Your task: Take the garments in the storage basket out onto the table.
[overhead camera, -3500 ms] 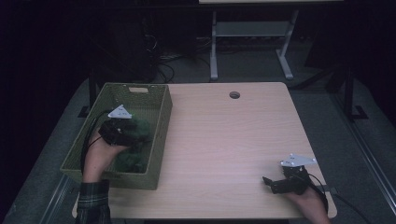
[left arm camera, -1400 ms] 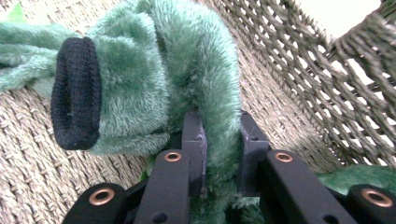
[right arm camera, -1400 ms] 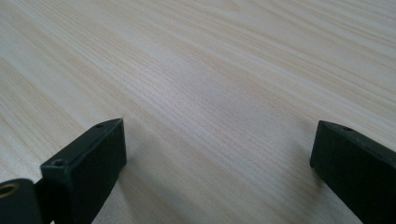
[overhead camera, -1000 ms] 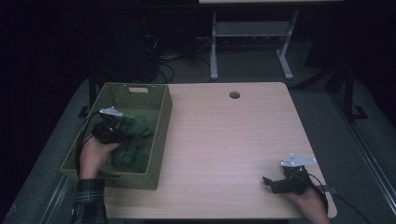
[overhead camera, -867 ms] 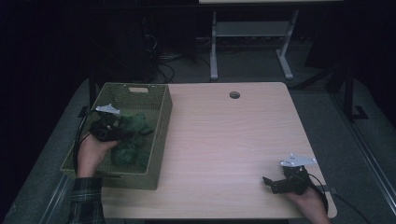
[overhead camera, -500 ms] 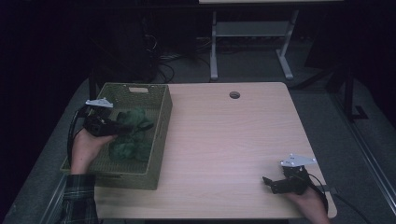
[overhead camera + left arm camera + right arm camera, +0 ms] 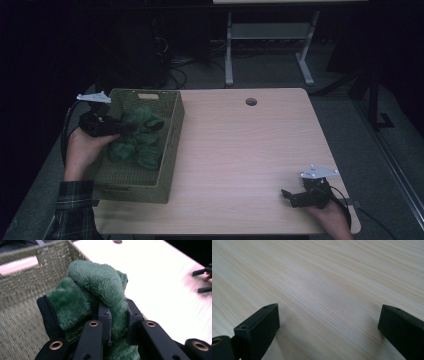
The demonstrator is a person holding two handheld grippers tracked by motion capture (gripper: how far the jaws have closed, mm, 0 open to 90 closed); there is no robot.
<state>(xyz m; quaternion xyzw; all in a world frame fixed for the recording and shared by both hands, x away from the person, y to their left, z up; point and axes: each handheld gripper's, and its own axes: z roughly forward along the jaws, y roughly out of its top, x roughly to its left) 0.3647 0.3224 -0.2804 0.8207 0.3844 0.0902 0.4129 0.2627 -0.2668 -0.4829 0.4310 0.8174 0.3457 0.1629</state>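
A woven olive basket [image 7: 170, 150] stands on the left part of the table and holds fuzzy green cloth pieces [image 7: 142, 145]. My left gripper [image 7: 127, 127] is raised over the basket's left half, shut on one green fuzzy piece [image 7: 100, 290] that drapes over its jaws. That piece has a black knit cuff [image 7: 48, 315]. My right gripper [image 7: 287, 194] rests low at the table's front right corner, open, with bare wood [image 7: 324, 290] between its jaws.
The light wooden table [image 7: 250, 150] has a round cable hole [image 7: 251, 101] at its far edge. A white frame leg [image 7: 229, 50] and cables lie on the dark floor beyond. The basket wall [image 7: 30, 277] rises behind the held piece.
My left gripper has risen from deep in the basket and shifted left and back, lifting a green fuzzy piece. The right gripper has stayed still.
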